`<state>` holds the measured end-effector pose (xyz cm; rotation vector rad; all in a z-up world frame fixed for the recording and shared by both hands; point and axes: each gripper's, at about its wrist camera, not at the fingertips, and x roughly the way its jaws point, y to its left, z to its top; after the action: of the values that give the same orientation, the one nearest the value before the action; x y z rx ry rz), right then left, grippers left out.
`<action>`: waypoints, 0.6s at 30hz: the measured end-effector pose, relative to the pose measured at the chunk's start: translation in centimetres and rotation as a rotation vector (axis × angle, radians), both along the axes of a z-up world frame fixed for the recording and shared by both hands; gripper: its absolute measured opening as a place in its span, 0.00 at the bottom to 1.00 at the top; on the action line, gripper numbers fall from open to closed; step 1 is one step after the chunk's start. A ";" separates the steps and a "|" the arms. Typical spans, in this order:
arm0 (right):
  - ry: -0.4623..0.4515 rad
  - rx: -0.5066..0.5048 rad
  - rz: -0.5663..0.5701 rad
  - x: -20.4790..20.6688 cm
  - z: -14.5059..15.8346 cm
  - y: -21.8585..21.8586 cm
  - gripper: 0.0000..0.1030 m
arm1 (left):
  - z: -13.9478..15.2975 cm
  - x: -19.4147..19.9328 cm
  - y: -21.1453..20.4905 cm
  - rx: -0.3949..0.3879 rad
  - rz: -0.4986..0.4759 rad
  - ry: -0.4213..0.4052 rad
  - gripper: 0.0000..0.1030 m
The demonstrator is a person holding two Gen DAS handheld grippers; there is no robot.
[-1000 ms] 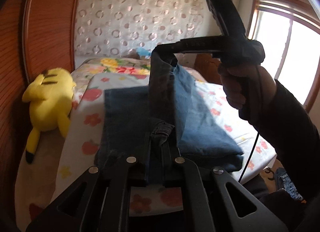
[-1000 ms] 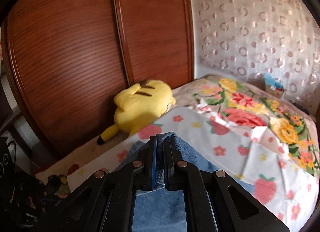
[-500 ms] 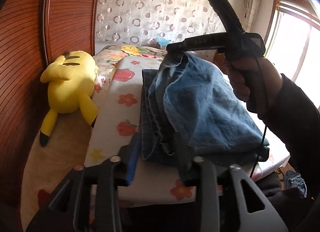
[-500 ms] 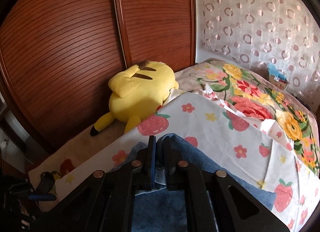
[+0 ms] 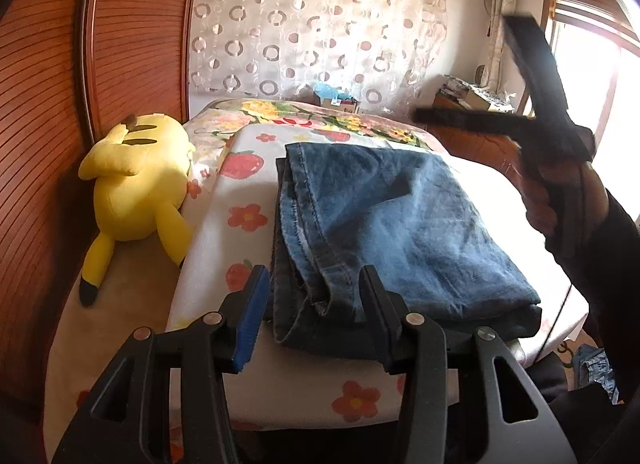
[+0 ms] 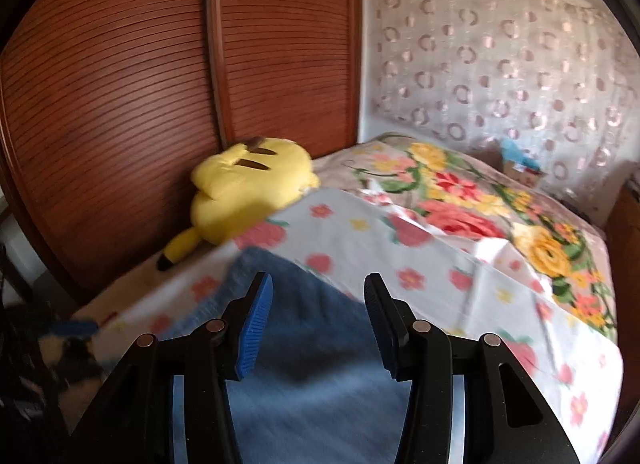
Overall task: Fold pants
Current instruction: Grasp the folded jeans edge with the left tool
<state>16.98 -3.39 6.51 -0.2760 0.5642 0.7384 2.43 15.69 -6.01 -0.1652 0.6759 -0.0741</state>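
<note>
The blue jeans [image 5: 384, 219] lie folded in a flat stack on the floral sheet [image 5: 244, 219] of the bed. My left gripper [image 5: 314, 284] is open, its jaws either side of the stack's near left corner, holding nothing. My right gripper [image 6: 318, 300] is open and empty, raised above the denim [image 6: 320, 364]. In the left wrist view it [image 5: 420, 115] is held up at the right, above and clear of the jeans.
A yellow plush toy [image 5: 136, 183] lies on the bed's left side against the wooden wardrobe doors [image 6: 160, 83]. A flowered blanket [image 6: 480, 207] covers the far bed. A window [image 5: 592, 63] and a wooden cabinet [image 5: 476, 139] stand at the right.
Both grippers opened and let go of the jeans. The lifted fold dropped flat onto the stack. My right gripper rose and moved away to the right.
</note>
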 end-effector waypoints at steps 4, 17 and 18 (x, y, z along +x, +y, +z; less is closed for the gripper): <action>-0.012 -0.033 -0.055 -2.7 -1.4 -4.1 0.48 | 0.0 0.2 -0.9 -0.015 -0.043 -0.014 0.46; 0.105 -0.065 -0.149 -9.9 -7.1 -9.5 0.48 | -2.9 1.9 -2.3 0.013 -0.052 0.076 0.46; 0.112 -0.066 -0.152 -10.1 -7.1 -9.7 0.48 | -3.0 1.9 -2.3 0.015 -0.050 0.080 0.46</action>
<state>6.86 -13.09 -0.61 -0.2504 0.7088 0.5913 4.38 13.43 -9.06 -0.1373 0.7606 -0.1111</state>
